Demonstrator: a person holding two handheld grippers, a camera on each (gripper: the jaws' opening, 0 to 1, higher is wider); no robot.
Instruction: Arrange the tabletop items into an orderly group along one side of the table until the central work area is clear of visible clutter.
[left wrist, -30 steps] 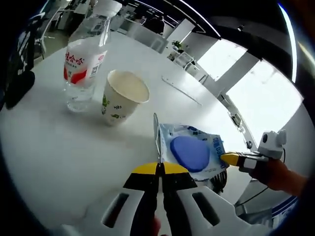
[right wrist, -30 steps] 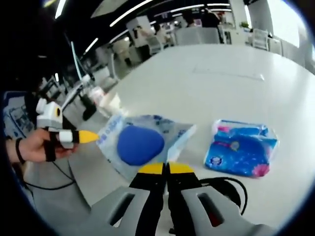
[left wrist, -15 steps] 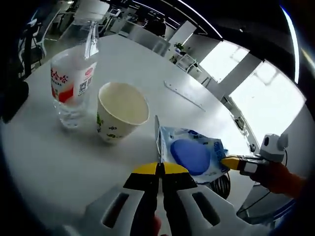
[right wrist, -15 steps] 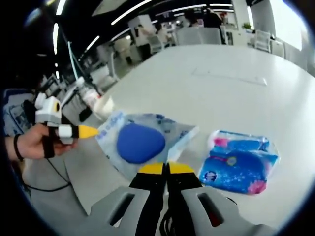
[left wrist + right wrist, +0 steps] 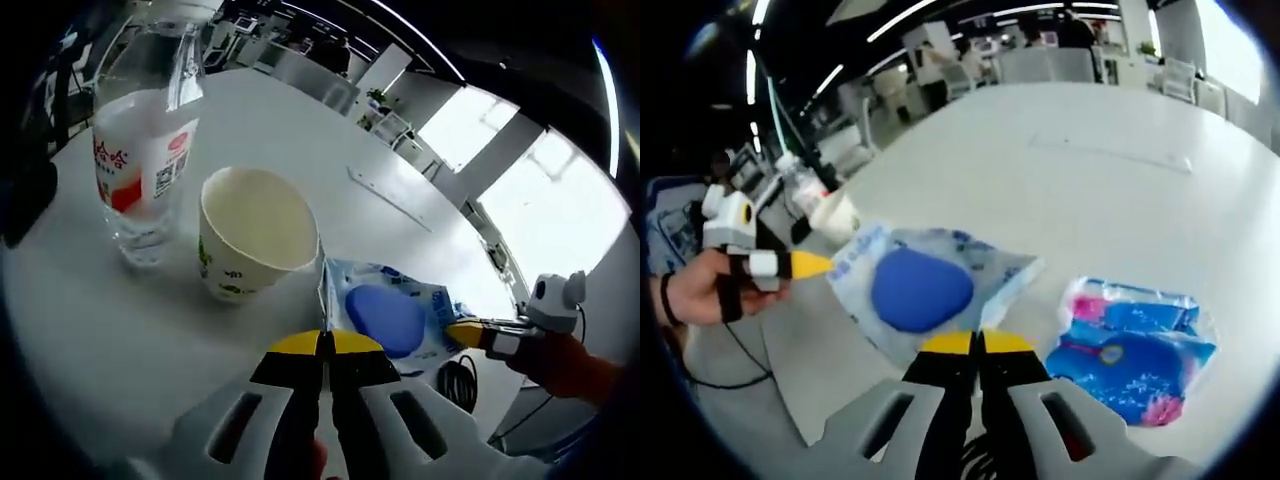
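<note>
Both grippers' fingers pinch the blue pouch (image 5: 388, 318).

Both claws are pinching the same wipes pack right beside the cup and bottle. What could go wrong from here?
1. The blue wipes pack hangs between the left claw and right claw; uneven pulling could tear it or slip a corner free.
2. The pack's edge sits close to the empty paper cup; swinging it that way may topple the cup against the water bottle.
</note>
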